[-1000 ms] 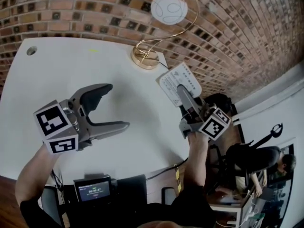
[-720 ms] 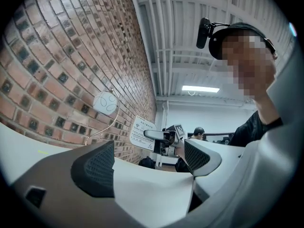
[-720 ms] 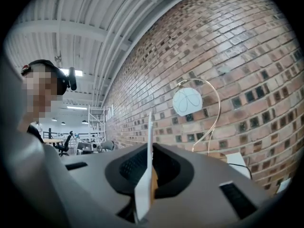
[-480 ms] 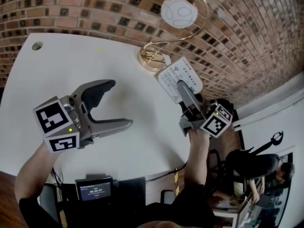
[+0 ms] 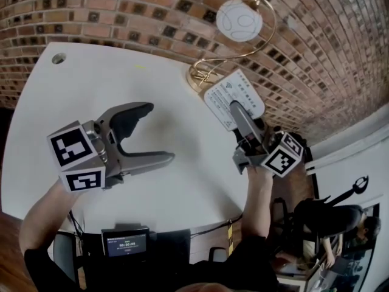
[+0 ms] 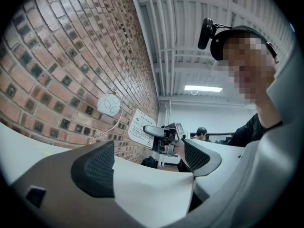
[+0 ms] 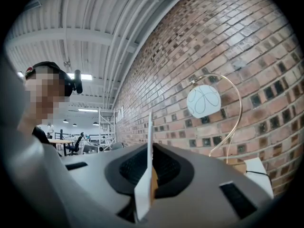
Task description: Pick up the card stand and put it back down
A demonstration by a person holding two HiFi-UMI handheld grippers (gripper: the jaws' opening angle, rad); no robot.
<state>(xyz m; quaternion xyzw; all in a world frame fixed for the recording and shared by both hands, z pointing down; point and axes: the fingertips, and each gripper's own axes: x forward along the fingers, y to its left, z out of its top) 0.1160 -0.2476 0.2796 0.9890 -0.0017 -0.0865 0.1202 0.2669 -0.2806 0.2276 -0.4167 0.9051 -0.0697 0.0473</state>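
Note:
The card stand (image 5: 234, 97) is a white printed card, gripped at its lower edge by my right gripper (image 5: 237, 111), which is shut on it. In the left gripper view the card stand (image 6: 141, 127) shows above the table's far edge, held up by the right gripper (image 6: 156, 128). In the right gripper view it stands edge-on (image 7: 149, 146) between the dark pads (image 7: 168, 167). My left gripper (image 5: 157, 132) hangs open over the table's left half with nothing between its fingers (image 6: 97, 167).
A gold-wire lamp with a white globe (image 5: 239, 19) stands at the white table's (image 5: 182, 187) far edge, its base (image 5: 202, 78) just left of the card. A cable hole (image 5: 59, 58) lies far left. A small screen (image 5: 124, 243) sits below the near edge. A brick wall runs behind.
The head view has shifted a little. The right gripper with the card stand has come slightly closer to the lamp base. The left gripper stays open in much the same place.

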